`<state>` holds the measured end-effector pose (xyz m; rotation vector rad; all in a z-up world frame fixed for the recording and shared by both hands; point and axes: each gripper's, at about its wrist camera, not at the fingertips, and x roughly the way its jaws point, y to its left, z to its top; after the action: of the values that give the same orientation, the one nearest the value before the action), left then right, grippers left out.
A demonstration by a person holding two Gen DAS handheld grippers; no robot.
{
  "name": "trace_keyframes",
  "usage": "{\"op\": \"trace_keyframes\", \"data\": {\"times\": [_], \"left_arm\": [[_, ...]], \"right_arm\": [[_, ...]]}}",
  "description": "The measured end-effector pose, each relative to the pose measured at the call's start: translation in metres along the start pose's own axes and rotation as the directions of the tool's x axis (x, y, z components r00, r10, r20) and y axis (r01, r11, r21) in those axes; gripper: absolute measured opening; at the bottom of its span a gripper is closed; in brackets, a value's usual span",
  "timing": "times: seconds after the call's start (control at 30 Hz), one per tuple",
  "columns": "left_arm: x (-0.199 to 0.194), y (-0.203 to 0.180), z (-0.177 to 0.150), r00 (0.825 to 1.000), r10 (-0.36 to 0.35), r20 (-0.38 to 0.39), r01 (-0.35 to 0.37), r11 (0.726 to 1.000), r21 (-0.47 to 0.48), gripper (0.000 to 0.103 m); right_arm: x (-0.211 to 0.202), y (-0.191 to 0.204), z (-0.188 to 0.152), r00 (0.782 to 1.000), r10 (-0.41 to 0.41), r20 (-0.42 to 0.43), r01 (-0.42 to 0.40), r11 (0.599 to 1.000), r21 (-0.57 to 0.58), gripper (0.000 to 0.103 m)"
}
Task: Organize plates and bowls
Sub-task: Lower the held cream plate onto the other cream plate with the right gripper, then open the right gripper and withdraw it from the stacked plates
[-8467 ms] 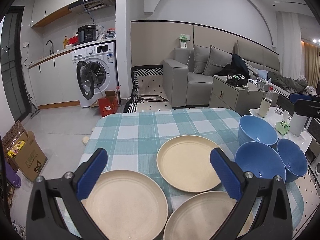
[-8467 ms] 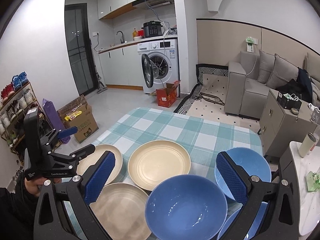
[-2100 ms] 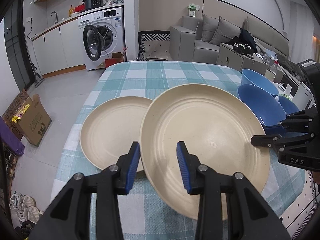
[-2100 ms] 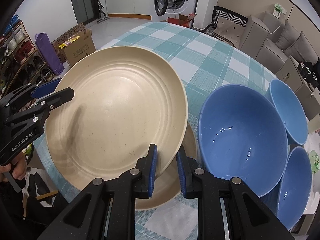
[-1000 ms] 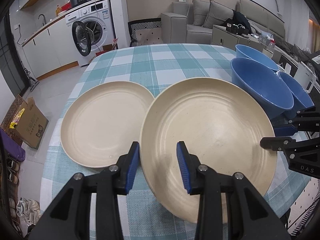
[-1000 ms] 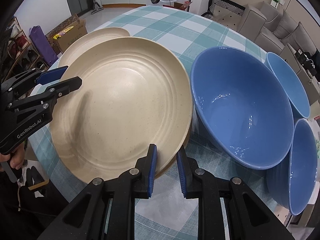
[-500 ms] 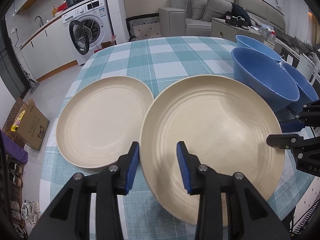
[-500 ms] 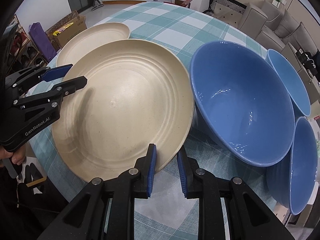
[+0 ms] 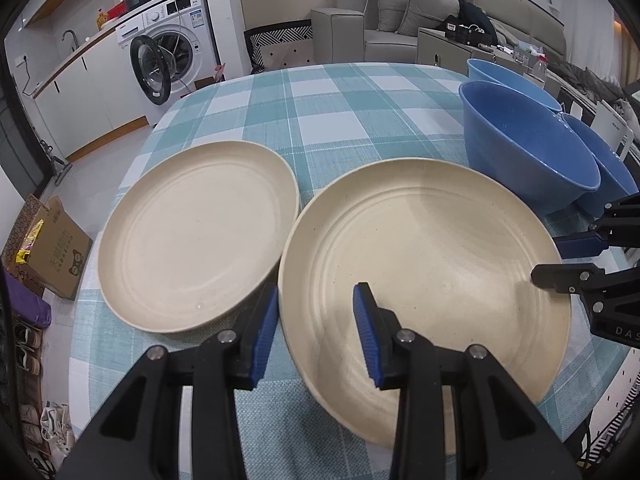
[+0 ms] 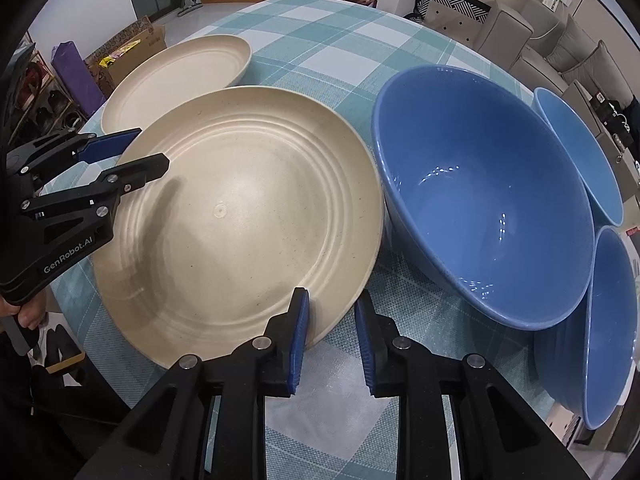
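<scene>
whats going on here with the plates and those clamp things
A person is sorting dishes on a checked tablecloth with a handheld gripper in each hand. The left gripper and the right gripper both straddle opposite edges of the same beige plate; the right is shut on its rim. It looks stacked on another plate, though that is hard to confirm. A second beige plate lies flat beside it, and three blue bowls sit untouched to the right.

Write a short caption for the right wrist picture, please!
Both grippers, right gripper and left gripper, hold opposite rims of a beige plate beside three blue bowls.
</scene>
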<state>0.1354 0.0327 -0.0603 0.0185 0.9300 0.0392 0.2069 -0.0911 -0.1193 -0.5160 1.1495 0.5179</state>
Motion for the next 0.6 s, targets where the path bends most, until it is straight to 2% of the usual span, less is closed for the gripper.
{"op": "trace_keyframes", "data": {"times": [0.37, 0.4, 0.43, 0.5, 0.6], "left_arm": [[-0.002, 0.005, -0.005, 0.999, -0.032, 0.003, 0.032, 0.999, -0.010, 0.040], [-0.004, 0.007, -0.006, 0.999, -0.040, 0.006, 0.040, 0.999, -0.014, 0.041], [-0.005, 0.008, -0.006, 0.999, -0.044, 0.010, 0.044, 0.999, -0.018, 0.050], [-0.009, 0.010, -0.008, 0.999, -0.040, 0.020, 0.041, 0.999, -0.023, 0.060], [-0.017, 0.016, -0.011, 0.998, -0.045, 0.035, 0.046, 0.998, -0.030, 0.061]], "right_arm": [[0.005, 0.003, -0.002, 1.000, 0.016, -0.003, -0.016, 1.000, -0.007, 0.029], [0.005, 0.003, -0.003, 1.000, 0.021, -0.002, -0.021, 1.000, -0.009, 0.033], [0.004, 0.003, -0.004, 1.000, 0.024, 0.001, -0.024, 1.000, -0.011, 0.037], [0.001, 0.003, -0.006, 0.999, 0.037, 0.014, -0.036, 0.999, -0.005, 0.044], [-0.005, 0.001, -0.009, 0.998, 0.056, 0.035, -0.056, 0.998, 0.003, 0.048]]}}
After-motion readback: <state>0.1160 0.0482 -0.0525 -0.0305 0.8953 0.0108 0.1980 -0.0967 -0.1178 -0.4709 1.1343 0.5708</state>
